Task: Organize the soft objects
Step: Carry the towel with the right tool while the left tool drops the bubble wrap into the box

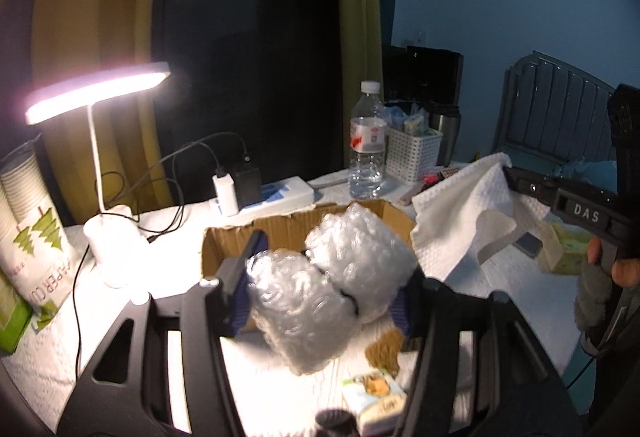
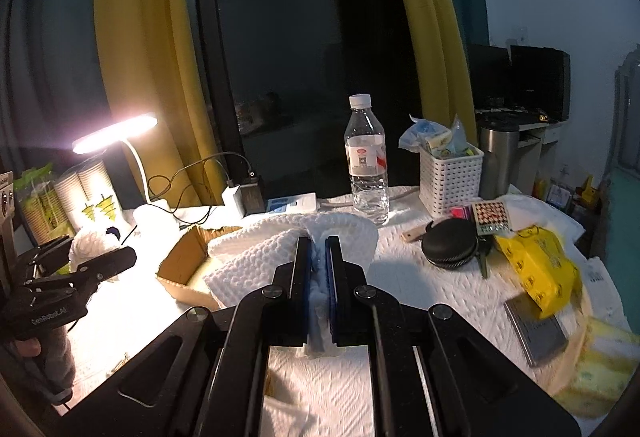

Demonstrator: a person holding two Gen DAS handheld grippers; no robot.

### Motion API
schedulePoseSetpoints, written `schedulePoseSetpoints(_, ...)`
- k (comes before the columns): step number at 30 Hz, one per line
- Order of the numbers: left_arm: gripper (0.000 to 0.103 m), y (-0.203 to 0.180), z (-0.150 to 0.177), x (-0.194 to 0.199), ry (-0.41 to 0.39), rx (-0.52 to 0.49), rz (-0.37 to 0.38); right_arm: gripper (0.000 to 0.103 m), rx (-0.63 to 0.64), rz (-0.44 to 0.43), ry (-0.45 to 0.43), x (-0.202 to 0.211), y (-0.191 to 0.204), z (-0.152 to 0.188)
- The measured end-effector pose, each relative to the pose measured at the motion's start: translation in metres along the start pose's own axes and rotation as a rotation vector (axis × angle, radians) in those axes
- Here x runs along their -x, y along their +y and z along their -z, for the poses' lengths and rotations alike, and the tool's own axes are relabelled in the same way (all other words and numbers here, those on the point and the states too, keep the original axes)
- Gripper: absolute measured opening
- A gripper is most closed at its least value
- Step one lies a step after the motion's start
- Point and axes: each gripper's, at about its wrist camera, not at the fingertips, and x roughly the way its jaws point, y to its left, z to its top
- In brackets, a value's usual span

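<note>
My left gripper [image 1: 320, 277] is shut on a wad of clear bubble wrap [image 1: 324, 277] and holds it just above the near edge of an open cardboard box [image 1: 228, 237]. My right gripper [image 2: 319, 249] is shut on a white waffle-textured cloth [image 2: 256, 253], held up to the right of the box [image 2: 180, 261]. In the left wrist view the cloth [image 1: 460, 205] hangs from the right gripper [image 1: 510, 175] at the right. In the right wrist view the left gripper [image 2: 100, 257] shows at the far left with the bubble wrap [image 2: 86, 243].
A lit desk lamp [image 1: 96, 93], paper cups [image 1: 28, 205], chargers with cables [image 1: 226, 193], a water bottle [image 1: 366, 141], a white basket [image 1: 412, 153] and a steel mug [image 2: 500, 157] stand at the back. A black round case [image 2: 450, 241], yellow packet [image 2: 536, 269] and tissue packs [image 1: 376, 397] lie on the paper-covered table.
</note>
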Motion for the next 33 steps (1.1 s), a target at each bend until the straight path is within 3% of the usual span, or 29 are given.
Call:
schedulePoseSetpoints(10,0.055,0.008,-0.006,-0.066,0.059,0.036,0.045,0.008,-0.006,-0.010,0.056,-0.059,-0.005,-0.010)
schedulePoseSetpoints(18,0.058,0.011,0.002,-0.105,0.140,0.082,0.082,0.008,-0.020,-0.011,0.155,-0.111,-0.004,-0.001)
schedulePoseSetpoints(22,0.064,0.010,0.007,-0.116,0.179,0.088,0.097,0.008,-0.030,-0.022,0.219,-0.132,-0.002,0.009)
schedulePoseSetpoints(25,0.076,0.010,0.008,-0.117,0.179,0.087,0.103,0.016,-0.052,-0.038,0.269,-0.143,-0.002,0.018)
schedulePoseSetpoints(27,0.080,0.010,0.007,-0.114,0.175,0.088,0.108,0.038,-0.060,-0.042,0.282,-0.144,-0.002,0.020)
schedulePoseSetpoints(29,0.085,0.010,0.006,-0.112,0.171,0.086,0.108,0.043,-0.063,-0.040,0.281,-0.141,-0.002,0.020)
schedulePoseSetpoints(33,0.085,0.011,0.003,-0.102,0.151,0.086,0.103,0.044,-0.051,-0.024,0.265,-0.130,0.001,0.015)
